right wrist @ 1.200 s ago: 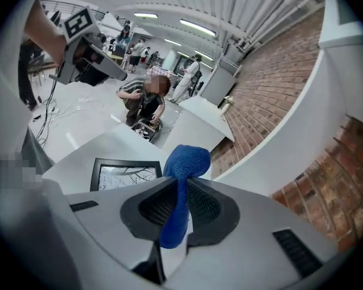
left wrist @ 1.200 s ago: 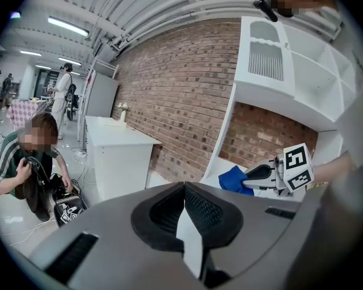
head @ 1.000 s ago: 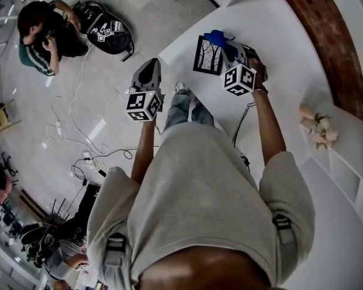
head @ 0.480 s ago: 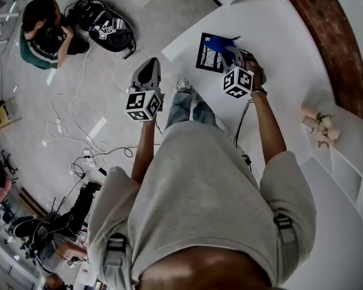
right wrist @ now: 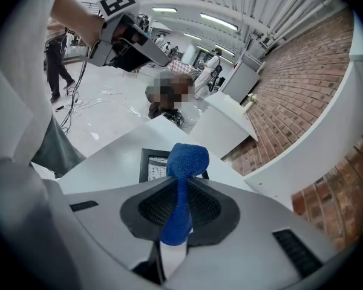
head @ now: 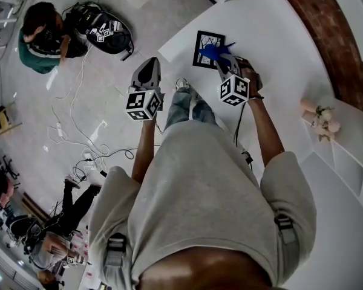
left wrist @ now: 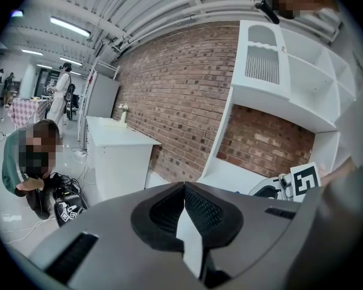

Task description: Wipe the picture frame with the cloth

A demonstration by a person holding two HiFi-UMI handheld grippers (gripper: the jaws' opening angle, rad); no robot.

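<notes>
Above table (head: 272, 47), right claw (right wrist: 179, 210) grips cloth (right wrist: 186, 159).

A red brick wall (left wrist: 169, 95) stands behind white open shelves (left wrist: 290, 83). The pale glossy floor (head: 30, 95) carries loose cables (head: 109, 154). Long tube lamps (left wrist: 72, 27) shine overhead.
</notes>
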